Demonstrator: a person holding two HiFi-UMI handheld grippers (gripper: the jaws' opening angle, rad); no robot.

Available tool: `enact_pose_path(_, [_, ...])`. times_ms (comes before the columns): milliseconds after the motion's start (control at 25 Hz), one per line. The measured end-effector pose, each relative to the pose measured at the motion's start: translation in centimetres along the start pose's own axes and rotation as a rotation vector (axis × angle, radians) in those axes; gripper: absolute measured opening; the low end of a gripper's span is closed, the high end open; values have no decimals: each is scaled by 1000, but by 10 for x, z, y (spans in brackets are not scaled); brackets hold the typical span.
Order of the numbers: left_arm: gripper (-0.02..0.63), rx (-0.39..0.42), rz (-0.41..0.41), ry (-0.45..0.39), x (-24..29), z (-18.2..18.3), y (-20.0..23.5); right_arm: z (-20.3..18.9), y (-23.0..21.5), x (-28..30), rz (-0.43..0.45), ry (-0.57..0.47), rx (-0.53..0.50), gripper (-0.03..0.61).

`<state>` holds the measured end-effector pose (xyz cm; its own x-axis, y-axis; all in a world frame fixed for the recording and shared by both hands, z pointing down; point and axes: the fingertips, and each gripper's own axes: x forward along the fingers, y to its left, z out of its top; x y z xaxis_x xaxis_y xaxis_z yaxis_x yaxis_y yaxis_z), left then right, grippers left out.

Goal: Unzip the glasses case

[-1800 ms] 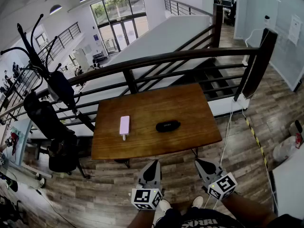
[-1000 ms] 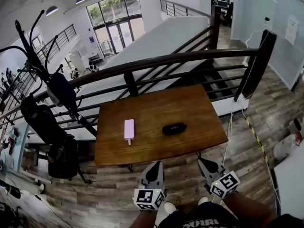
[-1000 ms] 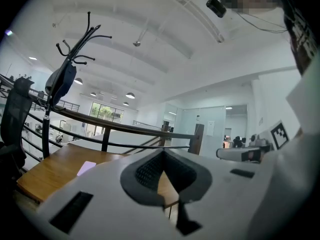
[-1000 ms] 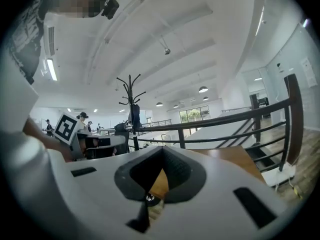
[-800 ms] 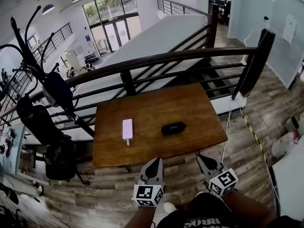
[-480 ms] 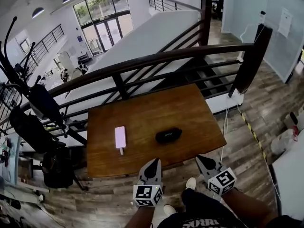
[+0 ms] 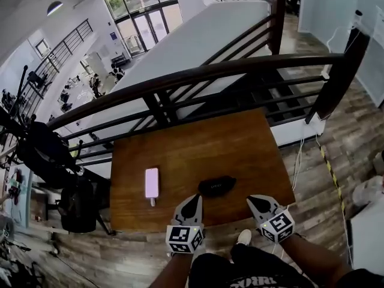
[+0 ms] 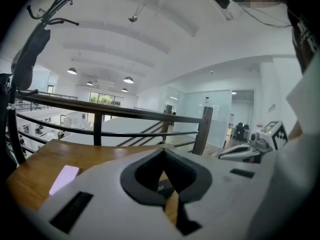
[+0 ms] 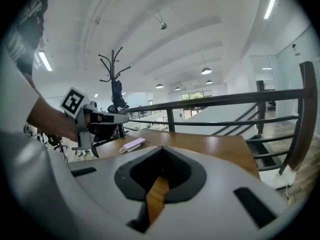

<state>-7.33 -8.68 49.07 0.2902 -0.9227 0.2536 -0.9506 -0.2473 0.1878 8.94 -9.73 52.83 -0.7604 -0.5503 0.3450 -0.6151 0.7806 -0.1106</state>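
Note:
The black glasses case (image 7: pixel 216 185) lies zipped near the front edge of the wooden table (image 7: pixel 210 140). My left gripper (image 7: pixel 192 199) hovers just to the near left of it, shut and empty. In the left gripper view a bit of the case (image 8: pixel 163 188) shows through the hole between that gripper's (image 8: pixel 163 153) pads. My right gripper (image 7: pixel 252 200) is at the table's front edge, to the near right of the case, shut with nothing in it. The right gripper view shows only table wood past that gripper's (image 9: pixel 161 152) tips, with the left gripper (image 9: pixel 107 118) off to the left.
A pink power bank (image 7: pixel 152 182) with a short cord lies left of the case, also seen as a pink power bank (image 8: pixel 64 178) in the left gripper view. A dark railing (image 7: pixel 210 71) runs behind the table. A coat rack with black bags (image 7: pixel 42 152) stands at the left.
The view has closed in on the table. Both grippers have moved forward from over the floor to the table's front edge, either side of the case. The case and power bank have not moved.

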Motion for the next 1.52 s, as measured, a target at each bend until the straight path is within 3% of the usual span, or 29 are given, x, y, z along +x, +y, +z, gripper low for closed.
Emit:
enact_pose_path(120, [5, 28, -37, 75, 35, -15, 6, -20, -20, 29, 31, 73, -45, -11])
enact_pose_path(320, [5, 50, -193, 284, 86, -71, 12, -76, -43, 72, 56, 265, -113, -9])
enact_pose_path(600, [4, 149, -408, 485, 144, -118, 13, -122, -60, 120, 73, 451, -236, -7])
enact_pose_path(680, [3, 127, -451, 550, 152, -135, 15, -134, -58, 131, 97, 501, -264, 74])
enact_pose_path(800, [4, 105, -502, 640, 156, -158, 18, -145, -58, 143, 106, 561, -327, 86])
enact_pose_path(960, [3, 60, -547, 666, 158, -163, 17, -153, -63, 156, 110, 606, -440, 86])
enact_pose_path(1200, [3, 21, -566, 702, 162, -163, 19, -156, -63, 165, 164, 620, -505, 67])
enact_pose_path(1520, [3, 0, -551, 718, 162, -163, 22, -155, -57, 164, 198, 649, -483, 53])
